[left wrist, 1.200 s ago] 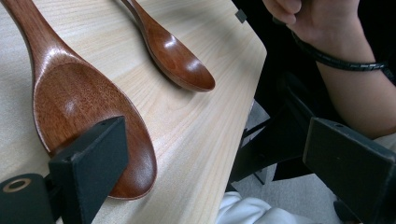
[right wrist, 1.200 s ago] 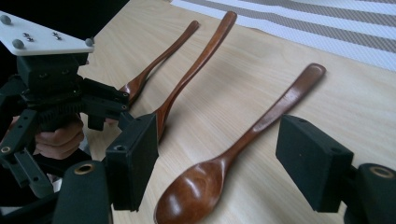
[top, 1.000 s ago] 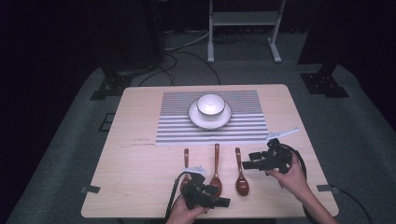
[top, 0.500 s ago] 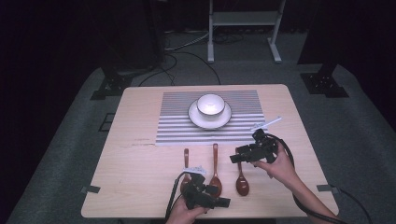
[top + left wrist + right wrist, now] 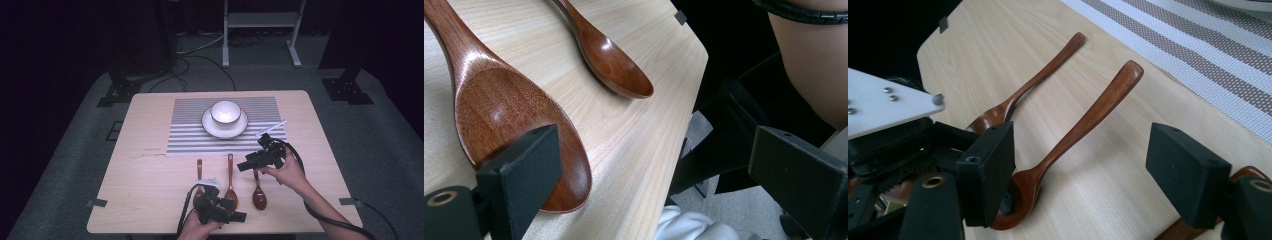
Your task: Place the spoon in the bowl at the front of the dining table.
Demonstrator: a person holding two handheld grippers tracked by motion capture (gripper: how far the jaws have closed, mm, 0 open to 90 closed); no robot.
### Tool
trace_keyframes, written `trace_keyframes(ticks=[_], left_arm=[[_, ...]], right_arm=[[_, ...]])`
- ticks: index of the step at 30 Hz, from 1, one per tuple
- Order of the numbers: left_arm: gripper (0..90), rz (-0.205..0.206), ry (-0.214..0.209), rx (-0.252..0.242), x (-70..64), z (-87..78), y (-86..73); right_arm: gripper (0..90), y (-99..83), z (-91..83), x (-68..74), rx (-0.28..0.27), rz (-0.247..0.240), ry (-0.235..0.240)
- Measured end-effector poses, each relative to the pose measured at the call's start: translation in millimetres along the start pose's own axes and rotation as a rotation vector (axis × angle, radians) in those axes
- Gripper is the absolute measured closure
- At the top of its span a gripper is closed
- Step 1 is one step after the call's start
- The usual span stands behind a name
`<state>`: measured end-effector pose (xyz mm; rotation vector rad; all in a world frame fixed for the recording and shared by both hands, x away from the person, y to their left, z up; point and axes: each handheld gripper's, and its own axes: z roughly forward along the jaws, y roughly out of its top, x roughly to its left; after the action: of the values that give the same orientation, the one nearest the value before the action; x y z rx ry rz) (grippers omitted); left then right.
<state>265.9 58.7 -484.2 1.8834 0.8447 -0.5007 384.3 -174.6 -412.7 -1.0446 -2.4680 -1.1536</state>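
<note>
Three brown wooden spoons lie side by side on the pale worktop [image 5: 150, 200], handles pointing to twelve o'clock toward a striped mat [image 5: 190, 135]. The right hand-held gripper [image 5: 243, 166] hovers over the handle of the right spoon [image 5: 259, 195], at about five o'clock from the bowl [image 5: 225, 111] on its saucer [image 5: 212, 127]. Its jaws are spread wide, holding nothing; its own view looks across the middle spoon [image 5: 1083, 120] and the left spoon [image 5: 1033, 82]. The left hand-held gripper [image 5: 241, 217] sits at the near edge, around six o'clock, pointing toward three o'clock, jaws also spread and empty. In its own view one jaw stands just in front of the middle spoon's bowl end.
</note>
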Motion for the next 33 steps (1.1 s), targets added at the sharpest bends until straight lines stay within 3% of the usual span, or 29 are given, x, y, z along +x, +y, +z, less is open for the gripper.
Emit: trace_keyframes(ticks=[9, 13, 33], left_arm=[[5.6, 0.000, 0.001, 0.000, -0.1, -0.1, 0.0], [5.6, 0.000, -0.001, 0.000, 0.3, -0.2, 0.0], [5.6, -0.001, -0.002, 0.002, 0.4, -0.4, 0.1]], right_arm=[[27.2, 7.4, 16.4, -1.5, 0.024, -0.012, -0.023], [30.6, 9.7, 23.6, -4.9, 0.034, 0.004, -0.055], [36.9, 18.5, 45.4, -9.4, 0.058, 0.024, -0.083]])
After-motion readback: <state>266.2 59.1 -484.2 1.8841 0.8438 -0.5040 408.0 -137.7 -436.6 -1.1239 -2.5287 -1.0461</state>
